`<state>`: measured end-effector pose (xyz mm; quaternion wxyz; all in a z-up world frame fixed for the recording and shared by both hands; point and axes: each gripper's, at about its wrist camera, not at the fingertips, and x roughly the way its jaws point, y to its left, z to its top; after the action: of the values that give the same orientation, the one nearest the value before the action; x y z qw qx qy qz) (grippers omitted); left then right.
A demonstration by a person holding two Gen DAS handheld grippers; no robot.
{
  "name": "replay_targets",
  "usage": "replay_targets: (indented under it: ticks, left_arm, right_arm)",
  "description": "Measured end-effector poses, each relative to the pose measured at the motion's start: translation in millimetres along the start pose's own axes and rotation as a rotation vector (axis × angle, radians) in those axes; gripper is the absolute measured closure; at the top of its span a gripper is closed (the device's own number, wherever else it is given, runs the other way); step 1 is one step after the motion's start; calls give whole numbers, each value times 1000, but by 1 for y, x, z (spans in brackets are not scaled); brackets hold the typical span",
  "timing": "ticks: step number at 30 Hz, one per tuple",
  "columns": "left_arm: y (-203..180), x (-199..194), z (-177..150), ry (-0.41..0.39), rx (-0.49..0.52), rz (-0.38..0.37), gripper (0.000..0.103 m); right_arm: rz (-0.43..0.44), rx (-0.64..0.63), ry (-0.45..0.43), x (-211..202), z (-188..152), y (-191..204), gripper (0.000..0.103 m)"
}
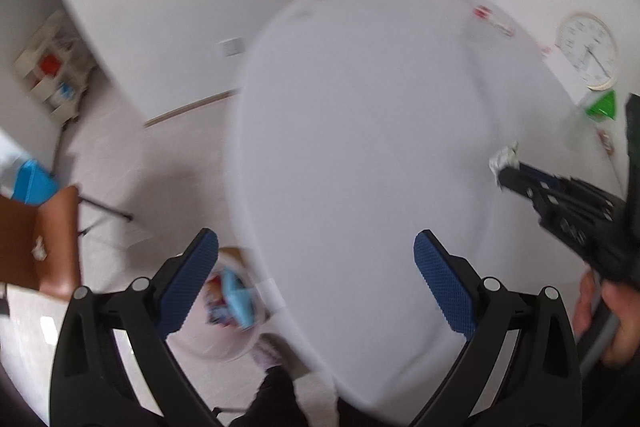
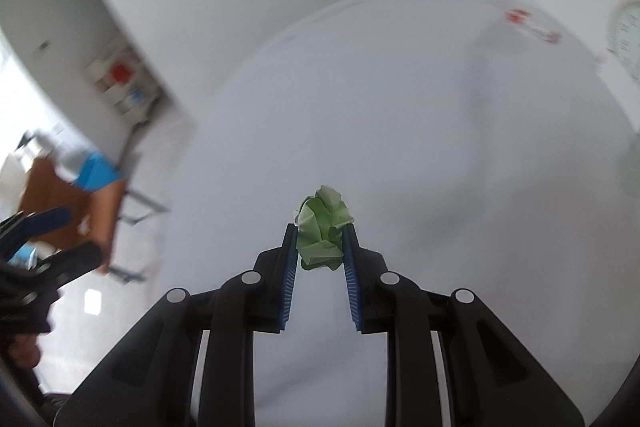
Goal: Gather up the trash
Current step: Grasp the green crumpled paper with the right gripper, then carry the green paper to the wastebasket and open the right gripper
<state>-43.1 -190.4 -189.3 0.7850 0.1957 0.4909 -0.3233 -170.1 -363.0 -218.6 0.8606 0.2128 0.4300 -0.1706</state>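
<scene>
Green crumpled paper ball (image 2: 323,229), creased, pinched between right tongs (image 2: 320,227) above smooth white tabletop (image 2: 400,107); left tongs (image 1: 316,243) wide apart, empty.

No words or numbers could be read anywhere. The round clock (image 1: 587,51) on the white table (image 1: 360,147) had marks around its face, but they were too small and blurry to make out.
</scene>
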Motion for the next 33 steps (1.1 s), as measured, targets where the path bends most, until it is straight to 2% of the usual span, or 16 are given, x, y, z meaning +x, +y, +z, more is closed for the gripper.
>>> replay_targets:
  ticks: [5,6,9,13,16,21,22,23,24,25,26,29,33]
  left_arm:
    - [98,-17,-41,5,-106,104,9]
    - [115,-19,-48,9,-130,117,9]
    - [170,-25,-71,18,-221,139,9]
    - [221,-27,-92,25,-295,161,9]
    - [251,-21,-105,42,-334,175,9]
    - [281,3,-130,116,-353,194,9]
    - [283,10,-135,134,-353,197,9]
    - [287,15,-140,151,-351,199,9]
    - [289,22,-144,166,-344,195,9]
    - [290,27,-148,179,-338,196,9]
    - [291,32,-151,191,-332,199,9]
    - [294,43,-159,219,-313,188,9]
    - [292,40,-160,217,-302,160,9]
  right_arm:
    - [131,-93,66,21,-14,107,80]
    - [161,-118,89,28,-18,134,80]
    - [207,-174,130,43,-23,181,80]
    - [204,-259,174,72,-29,231,78]
    - [187,-324,238,110,-49,265,78]
    - [161,-394,388,210,-95,298,77]
    - [152,-402,409,227,-105,304,71]
    - [153,-407,424,242,-114,306,58]
    - [143,-415,446,259,-125,308,50]
    - [124,-420,460,271,-133,309,35]
    - [109,-421,464,276,-138,309,28]
    - [68,-398,490,288,-151,304,19]
    - [36,-352,493,265,-139,301,16]
